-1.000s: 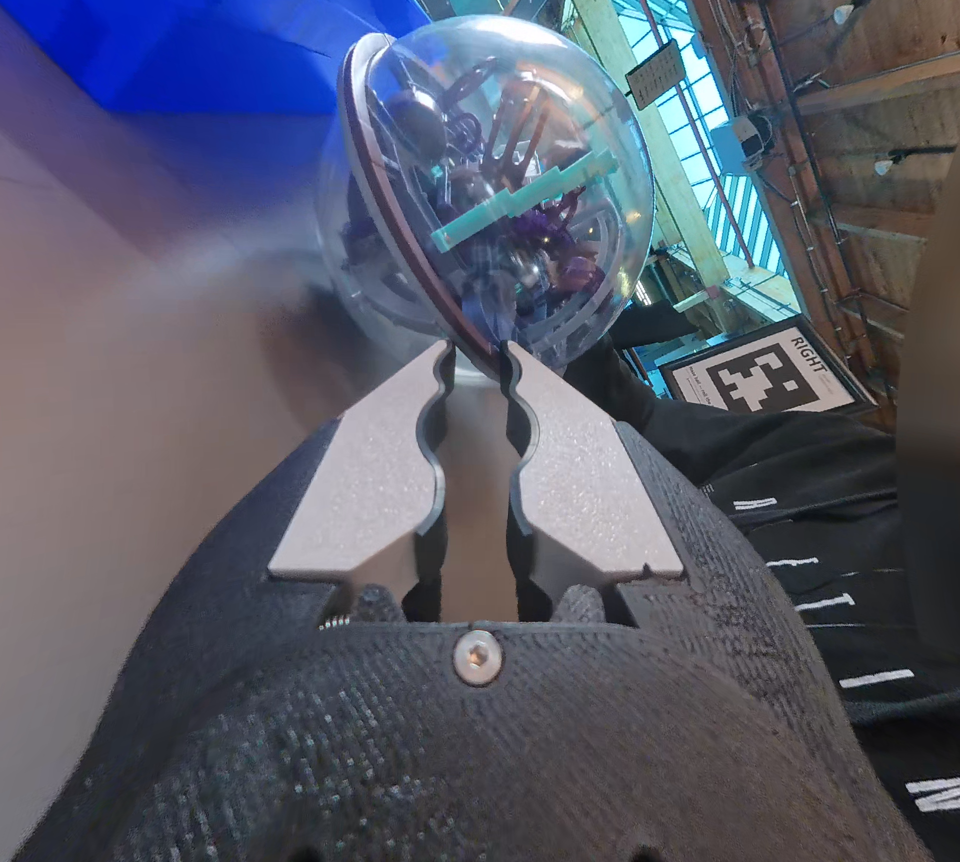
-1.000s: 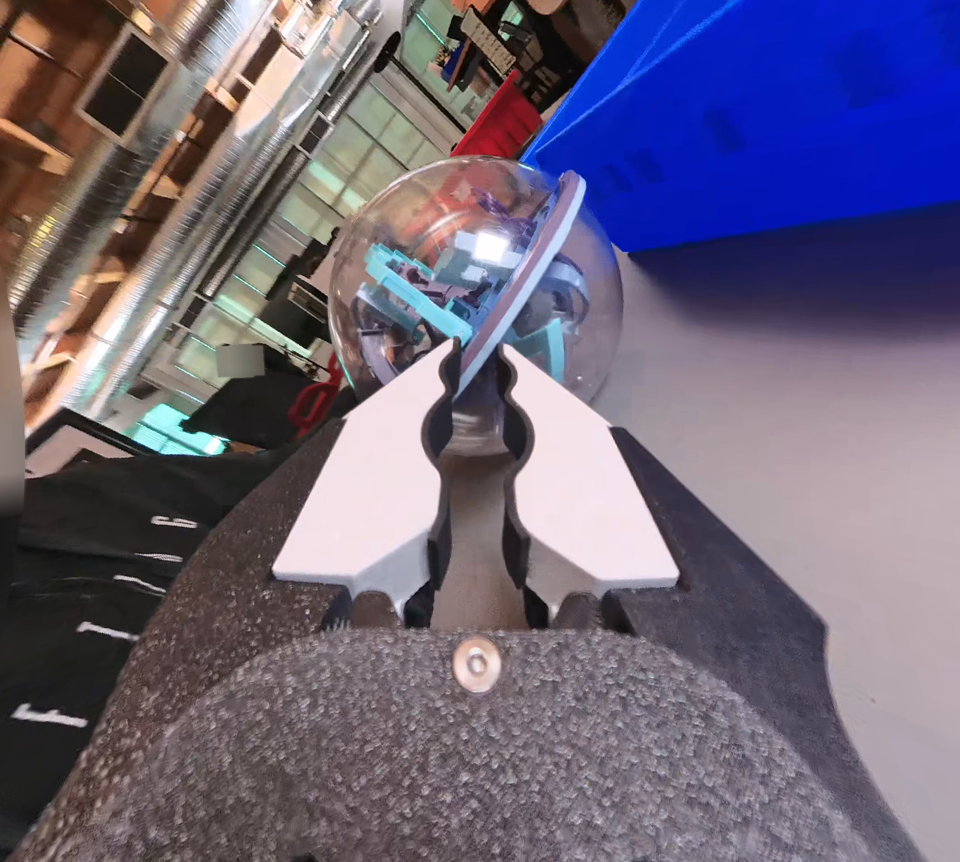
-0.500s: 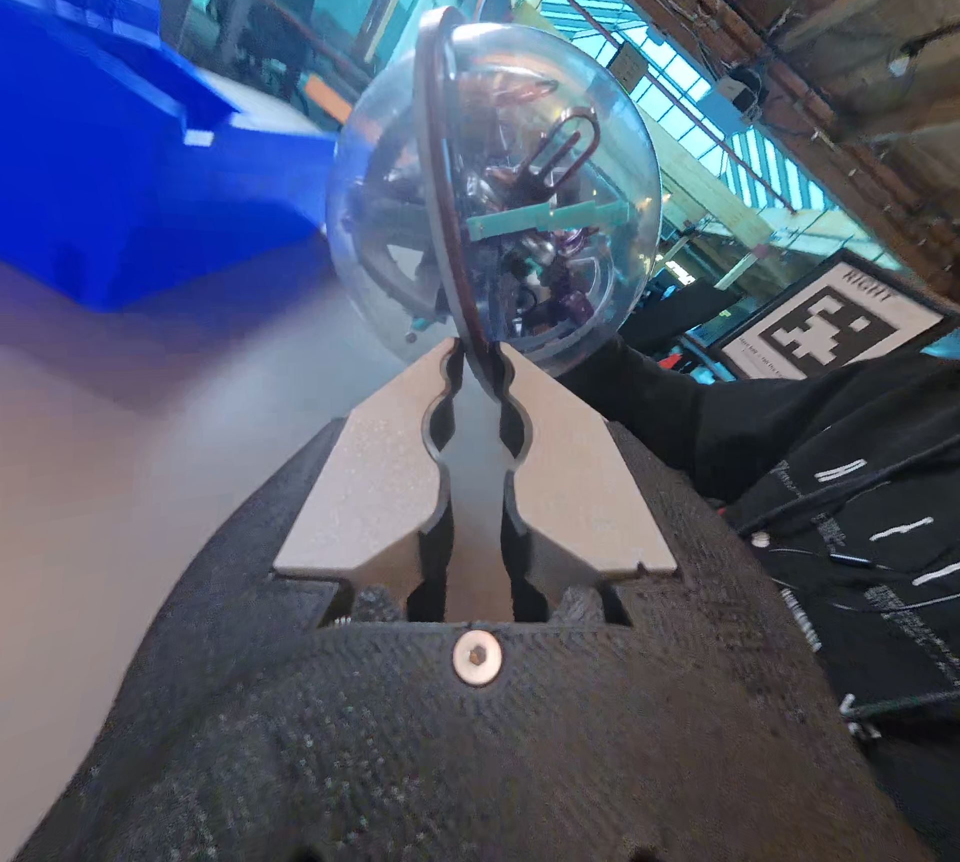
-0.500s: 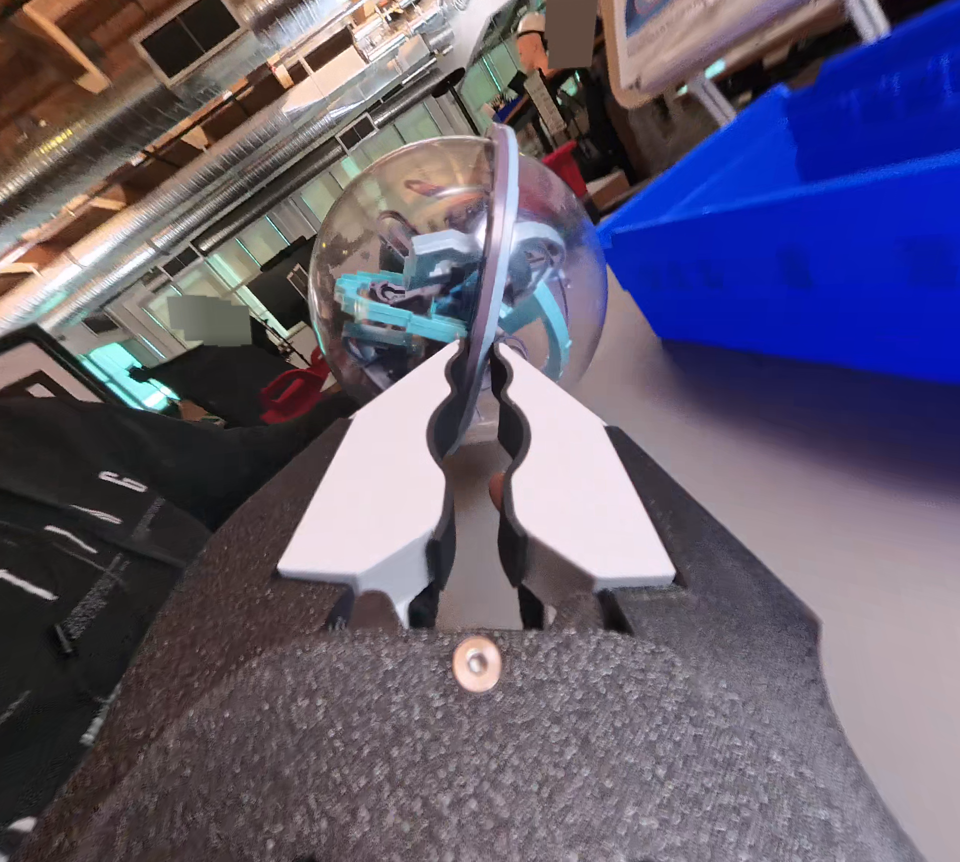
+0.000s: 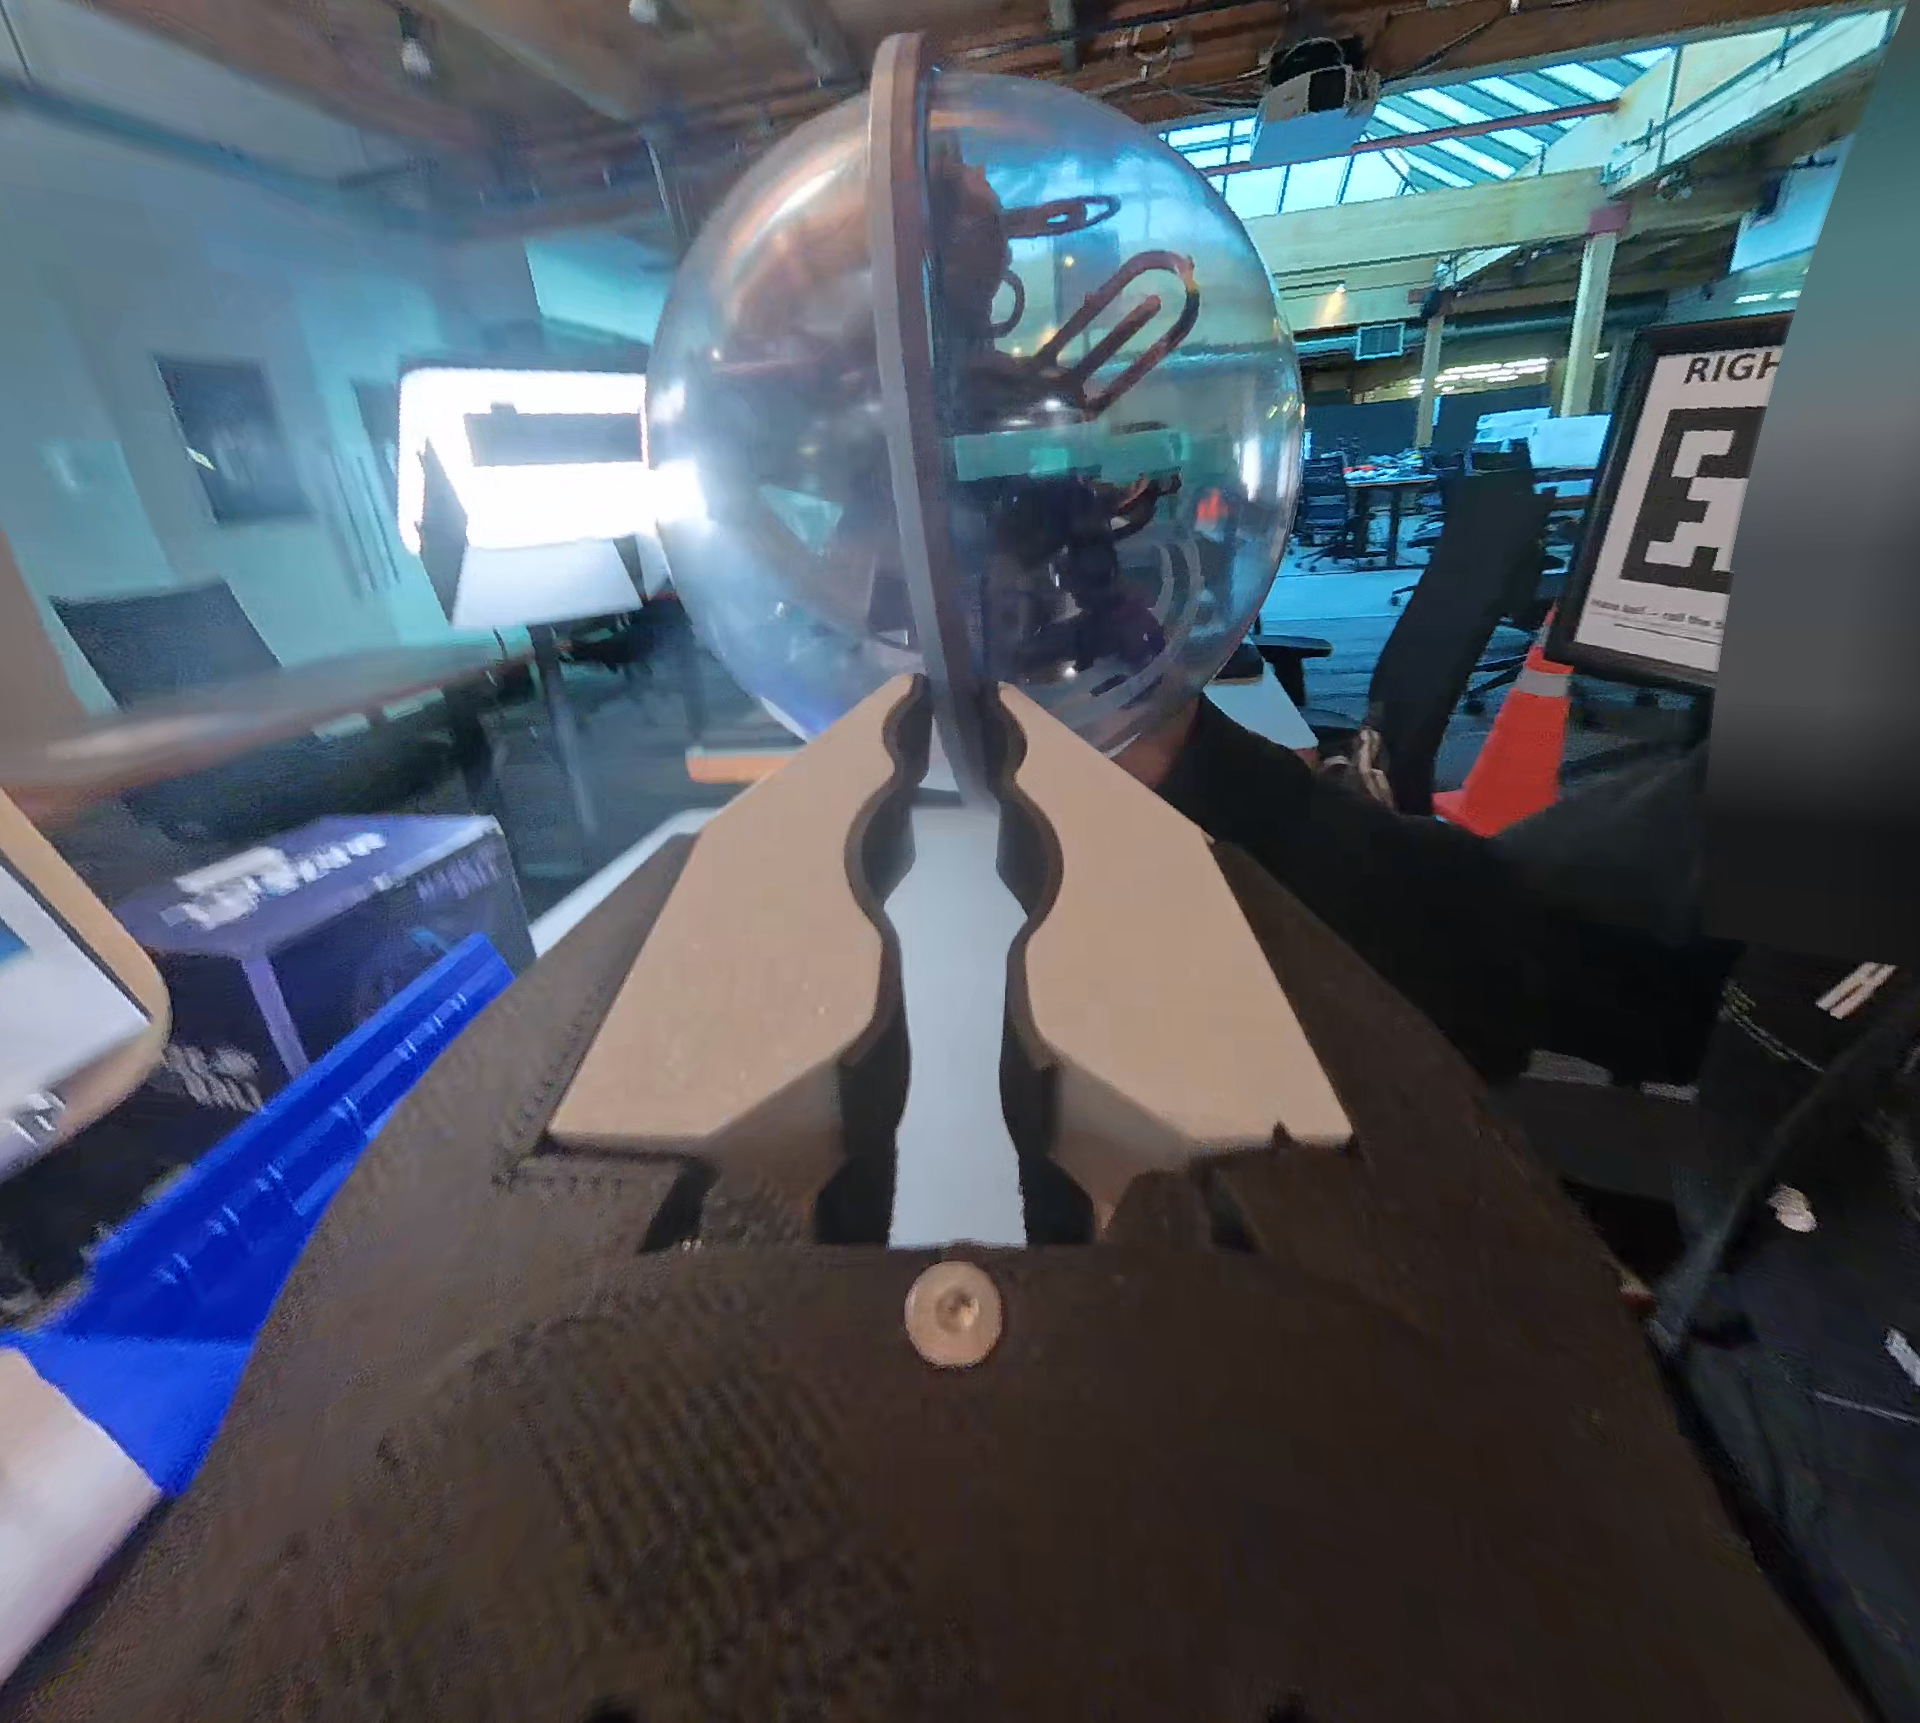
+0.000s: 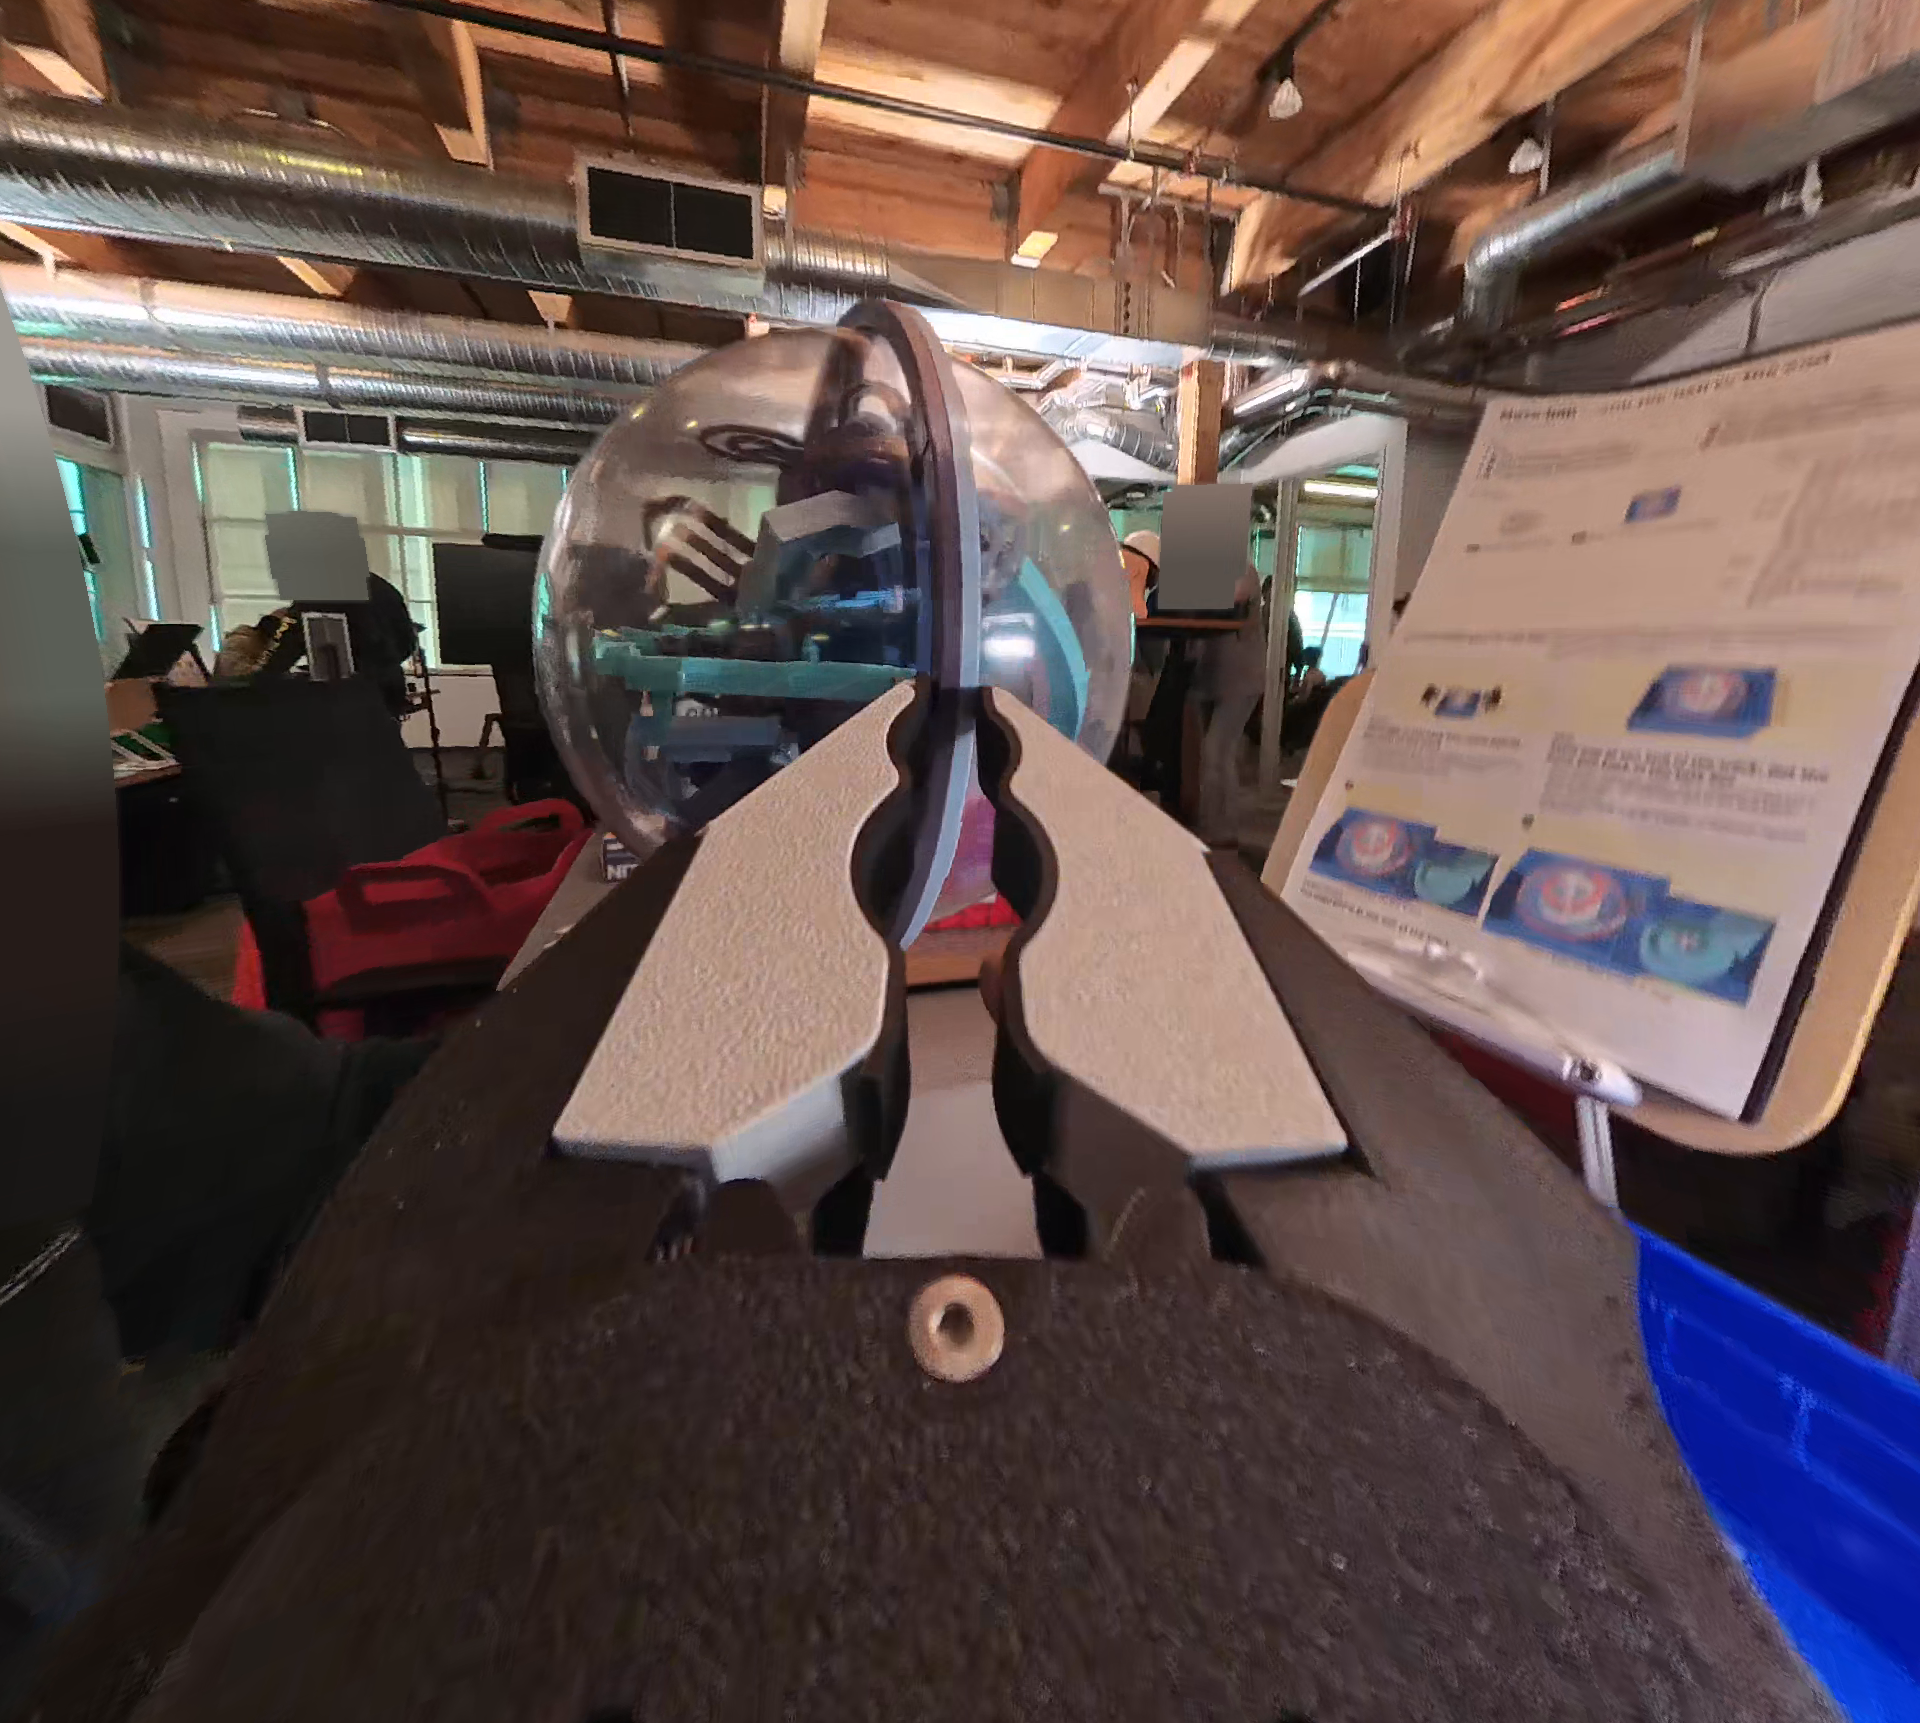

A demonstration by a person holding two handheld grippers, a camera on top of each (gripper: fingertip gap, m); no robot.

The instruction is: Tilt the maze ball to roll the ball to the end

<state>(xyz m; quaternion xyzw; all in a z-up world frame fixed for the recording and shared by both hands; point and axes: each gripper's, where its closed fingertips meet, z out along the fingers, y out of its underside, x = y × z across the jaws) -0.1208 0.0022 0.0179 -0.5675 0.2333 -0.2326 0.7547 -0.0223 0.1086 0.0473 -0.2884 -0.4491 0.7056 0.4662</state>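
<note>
Since a second ago both claws have swung the maze ball (image 5: 971, 416) up off the level of the table: the equator ring (image 5: 902, 385) that leaned over now stands close to upright, and the wooden ceiling fills the background where the grey table top and the blue bin did.

The left claw (image 5: 958, 717) is nearly closed, its wavy grey fingers (image 5: 769, 946) pinching the lower edge of the ring. In the right wrist view the right claw (image 6: 948, 717) grips the same ring (image 6: 951, 530) from the opposite side, closed onto it just as narrowly, so the clear sphere (image 6: 831, 593) is held in the air between the two (only the ring is clamped, not the shell).

Inside the sphere a teal track (image 6: 748, 671) lies roughly level, with brown looped rails (image 5: 1112, 323) above it in the left view. The small rolling ball cannot be made out.

The blue bin (image 5: 281, 1195) shows at lower left, and an instruction board (image 6: 1600, 759) leans at the right.
</note>
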